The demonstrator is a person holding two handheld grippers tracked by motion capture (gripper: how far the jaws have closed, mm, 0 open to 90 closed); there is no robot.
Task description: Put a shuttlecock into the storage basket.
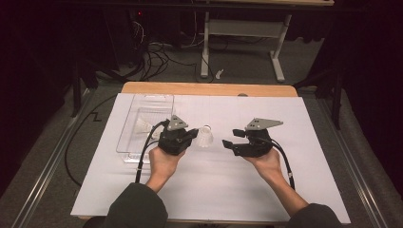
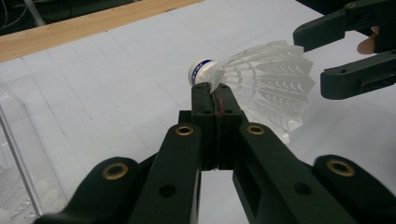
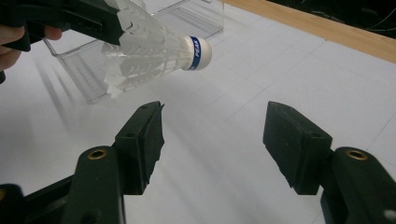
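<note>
You are working in a dim room: the floor and corners are sinking into black while the white table is catching soft overhead light. In your right gripper view the shuttlecock is casting faint shadows; nearby black parts are looking slightly soft.
</note>
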